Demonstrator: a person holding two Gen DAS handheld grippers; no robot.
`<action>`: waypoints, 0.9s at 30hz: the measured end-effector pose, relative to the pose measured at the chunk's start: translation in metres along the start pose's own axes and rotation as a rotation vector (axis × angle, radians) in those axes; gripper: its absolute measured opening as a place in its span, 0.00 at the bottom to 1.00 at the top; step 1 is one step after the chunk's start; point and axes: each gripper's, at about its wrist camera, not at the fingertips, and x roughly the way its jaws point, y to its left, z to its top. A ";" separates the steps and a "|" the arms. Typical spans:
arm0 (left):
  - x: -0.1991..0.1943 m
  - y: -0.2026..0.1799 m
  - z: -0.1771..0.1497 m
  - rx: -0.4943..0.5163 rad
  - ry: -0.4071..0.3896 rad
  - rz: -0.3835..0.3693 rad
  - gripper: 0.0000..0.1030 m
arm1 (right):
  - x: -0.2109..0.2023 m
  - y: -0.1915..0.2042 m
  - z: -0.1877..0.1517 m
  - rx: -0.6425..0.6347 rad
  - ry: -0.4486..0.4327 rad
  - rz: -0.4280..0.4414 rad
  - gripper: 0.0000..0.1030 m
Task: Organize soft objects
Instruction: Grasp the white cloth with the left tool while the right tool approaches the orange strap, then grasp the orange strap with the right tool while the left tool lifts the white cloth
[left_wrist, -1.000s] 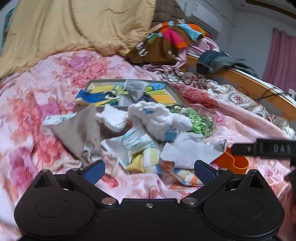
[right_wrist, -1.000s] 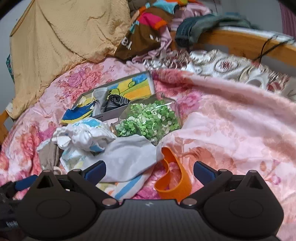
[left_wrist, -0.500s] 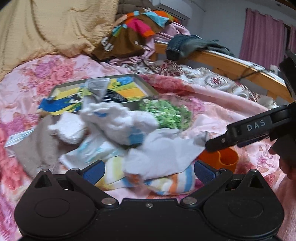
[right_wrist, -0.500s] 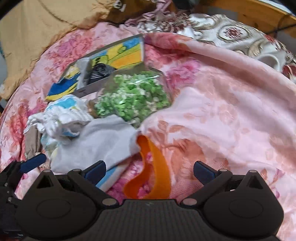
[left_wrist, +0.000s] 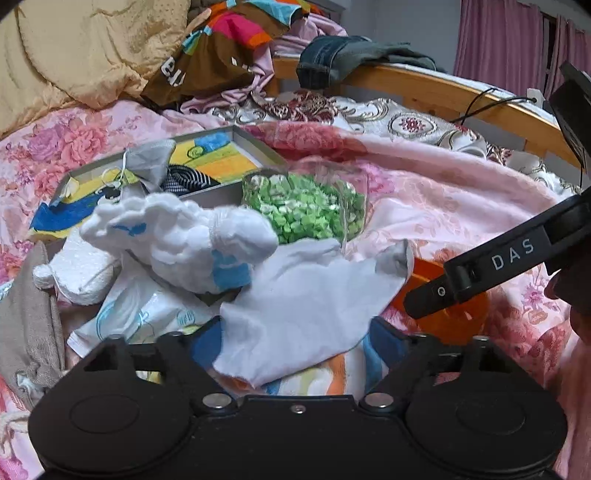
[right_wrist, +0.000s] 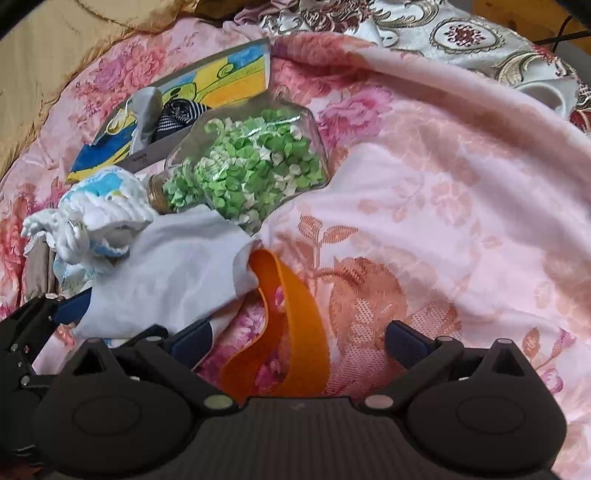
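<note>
Left gripper (left_wrist: 297, 341): jaws spread wide, the pale grey-white cloth (left_wrist: 314, 306) lying between the blue pads; whether they touch it cannot be told.
Right gripper (right_wrist: 297, 341): jaws spread, astride the orange band (right_wrist: 291, 325), not closed on it.
Writing: "DAS" in white on the right gripper's black finger, seen from the left wrist view.
Soft pile: white-and-blue socks (left_wrist: 184, 240) left of the cloth, on the pink floral bedspread (right_wrist: 443, 221).
Jar (right_wrist: 251, 170): clear, lying on its side beyond the cloth, full of green paper stars.
Box (left_wrist: 236, 136): farther left, holding a striped item.
</note>
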 end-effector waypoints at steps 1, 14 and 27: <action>0.001 0.001 -0.001 -0.004 0.009 0.006 0.72 | 0.001 0.001 0.000 -0.003 0.005 0.001 0.97; -0.006 0.007 -0.005 -0.075 0.010 -0.005 0.25 | 0.005 0.007 0.000 -0.016 -0.004 0.023 0.74; -0.027 0.019 -0.014 -0.203 -0.016 0.008 0.12 | 0.010 0.006 -0.002 -0.007 0.011 -0.009 0.45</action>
